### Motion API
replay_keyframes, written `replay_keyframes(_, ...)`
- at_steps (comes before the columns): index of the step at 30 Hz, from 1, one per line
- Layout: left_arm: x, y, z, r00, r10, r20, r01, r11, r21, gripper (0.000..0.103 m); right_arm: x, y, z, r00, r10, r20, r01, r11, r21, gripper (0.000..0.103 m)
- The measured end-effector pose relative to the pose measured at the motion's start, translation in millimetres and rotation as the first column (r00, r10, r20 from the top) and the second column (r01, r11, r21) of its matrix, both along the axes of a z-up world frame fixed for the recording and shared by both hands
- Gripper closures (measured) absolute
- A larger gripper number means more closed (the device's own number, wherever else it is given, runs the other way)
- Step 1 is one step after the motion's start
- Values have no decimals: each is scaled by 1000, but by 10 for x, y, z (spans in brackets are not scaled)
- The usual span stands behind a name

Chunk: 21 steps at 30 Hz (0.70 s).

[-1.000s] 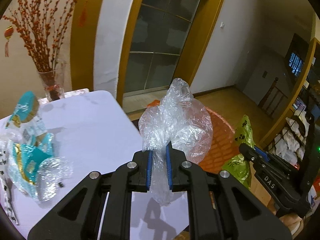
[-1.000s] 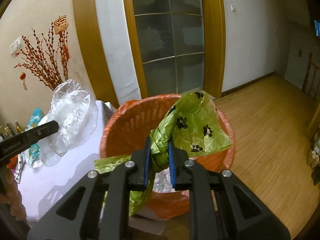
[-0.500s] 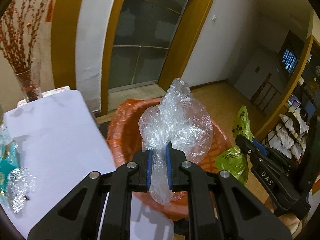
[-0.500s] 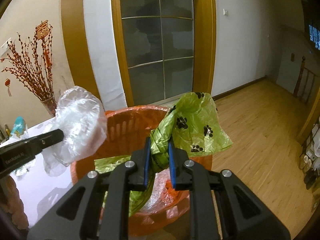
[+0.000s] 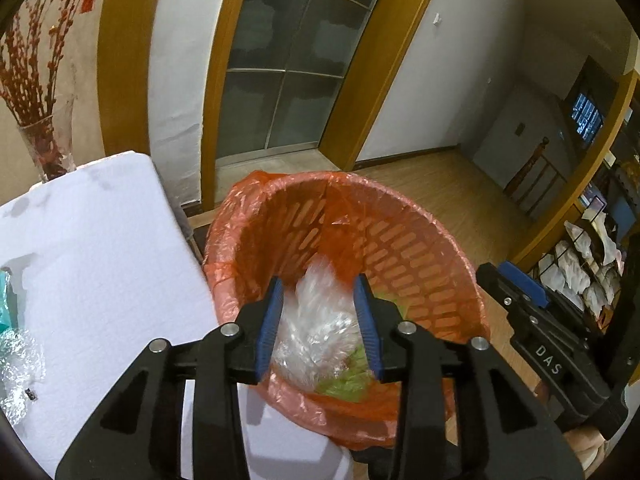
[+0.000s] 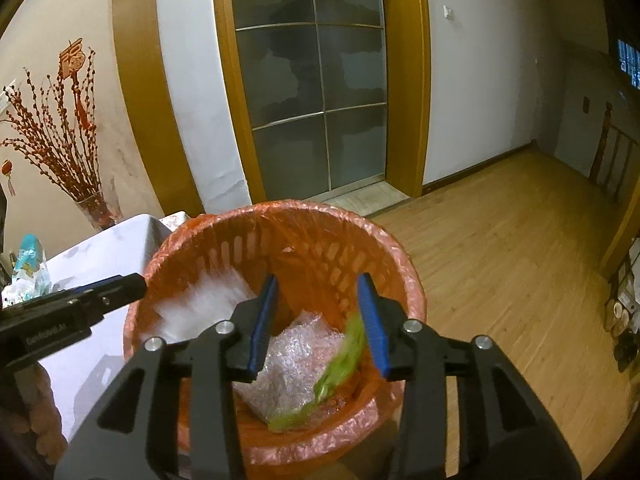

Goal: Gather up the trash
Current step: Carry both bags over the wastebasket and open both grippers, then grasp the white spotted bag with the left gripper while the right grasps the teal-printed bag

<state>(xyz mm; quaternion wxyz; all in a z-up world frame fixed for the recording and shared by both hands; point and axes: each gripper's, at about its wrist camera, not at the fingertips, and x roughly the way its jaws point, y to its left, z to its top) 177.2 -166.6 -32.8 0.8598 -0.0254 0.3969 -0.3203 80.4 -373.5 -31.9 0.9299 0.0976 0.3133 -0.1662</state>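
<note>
An orange slatted trash basket (image 5: 400, 248) lined with an orange bag stands beside the white table; it also shows in the right wrist view (image 6: 224, 252). My left gripper (image 5: 320, 324) is open above the basket, and the clear plastic bag (image 5: 316, 332) is blurred, dropping inside. My right gripper (image 6: 320, 320) is open above the basket, and the green paw-print bag (image 6: 340, 364) is blurred, falling in. Crumpled clear plastic (image 6: 296, 360) lies at the basket's bottom. The left gripper's finger (image 6: 100, 292) reaches in from the left in the right wrist view.
The white table (image 5: 92, 264) sits left of the basket, with teal packaging and crinkled foil wrappers (image 5: 16, 360) at its left edge. A glass vase of red branches (image 5: 44, 140) stands at the table's back. Wooden floor (image 6: 520, 248) extends right. A glass door is behind.
Both grippers moved over the basket and opened. The clear bag and the green bag left the fingers and are falling into the basket.
</note>
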Motion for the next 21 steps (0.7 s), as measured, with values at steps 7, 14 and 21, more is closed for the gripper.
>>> replay_keyframes(7,-88,253,63,997,63,42,-64,998,26,65,-78,102,3,1000,-3,-6,3,1000,-19,62)
replay_keyframes(14,-300,799,131,976,190,110,-197,978,65,59,-77,475,72,998,60,3,-59,997,-41,62)
replay_keyframes(21,-523,1469,177,928,330,173,-350,932,96,57,-38,1136,170,979,201,8,-200,978,-60,61)
